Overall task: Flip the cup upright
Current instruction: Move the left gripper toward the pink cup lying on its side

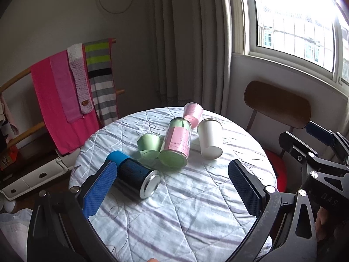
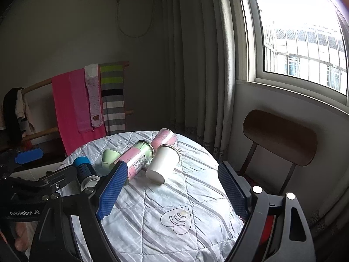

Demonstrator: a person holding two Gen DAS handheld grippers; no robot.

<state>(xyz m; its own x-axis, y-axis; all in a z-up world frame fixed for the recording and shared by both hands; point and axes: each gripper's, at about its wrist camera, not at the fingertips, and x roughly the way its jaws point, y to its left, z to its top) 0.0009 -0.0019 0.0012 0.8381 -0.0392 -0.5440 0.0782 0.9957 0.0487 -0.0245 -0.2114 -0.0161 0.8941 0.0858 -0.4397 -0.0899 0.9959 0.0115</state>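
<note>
White paper cup (image 1: 209, 139), plain all over. Beside it, the tall tin (image 1: 177, 144) wore pale green with a pink label. A small cup (image 1: 148, 145) was light green, another cup (image 1: 192, 112) soft pink. The can (image 1: 135, 174) went bright blue on top, dark blue on the body, silver at the base. The tablecloth (image 1: 185, 207) was white with grey stripes. Gripper pads (image 1: 99, 191) showed blue. On the rack, a hot pink towel (image 1: 59, 107).
</note>
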